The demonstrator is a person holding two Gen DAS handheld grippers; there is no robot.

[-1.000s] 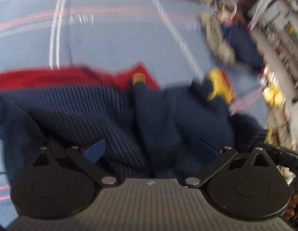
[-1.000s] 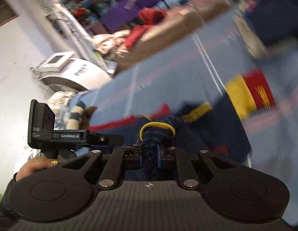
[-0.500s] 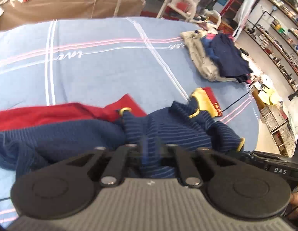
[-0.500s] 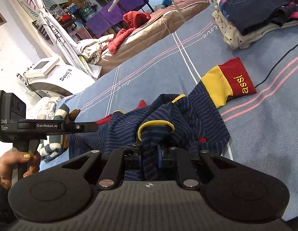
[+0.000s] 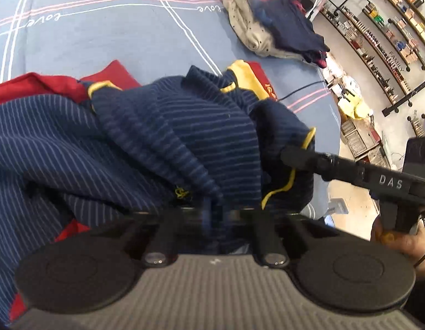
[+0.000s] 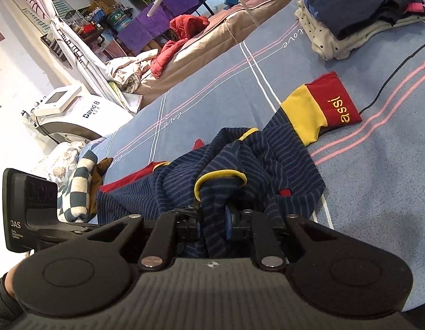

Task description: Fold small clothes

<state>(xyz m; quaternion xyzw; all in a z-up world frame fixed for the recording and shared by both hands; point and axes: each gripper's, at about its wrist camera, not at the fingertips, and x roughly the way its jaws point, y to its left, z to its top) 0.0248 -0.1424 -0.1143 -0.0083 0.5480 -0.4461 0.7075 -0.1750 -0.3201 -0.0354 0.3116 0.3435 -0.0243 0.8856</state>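
Note:
A navy striped child's top (image 5: 171, 134) with yellow trim and red parts lies bunched on the blue bedsheet (image 5: 102, 33). Its red and yellow cuff (image 6: 322, 110) lies flat to the far right. My left gripper (image 5: 212, 214) is shut on a fold of the navy cloth. My right gripper (image 6: 215, 220) is shut on cloth beside a yellow-edged opening (image 6: 220, 178). Both hold the top lifted a little off the sheet. The right gripper's body (image 5: 350, 170) shows at the right of the left wrist view, and the left gripper's body (image 6: 28, 209) at the left of the right wrist view.
A stack of folded clothes (image 6: 363, 13) sits at the sheet's far right corner, also in the left wrist view (image 5: 275, 27). A black cable (image 6: 391, 82) runs across the sheet near the cuff. A checked cloth (image 6: 77, 189) lies at the left edge. Another bed (image 6: 212, 35) stands behind.
My left gripper, open a second ago, has shut on the navy cloth. Both grippers have drawn the top up and nearer, bunching it. The right gripper stayed shut.

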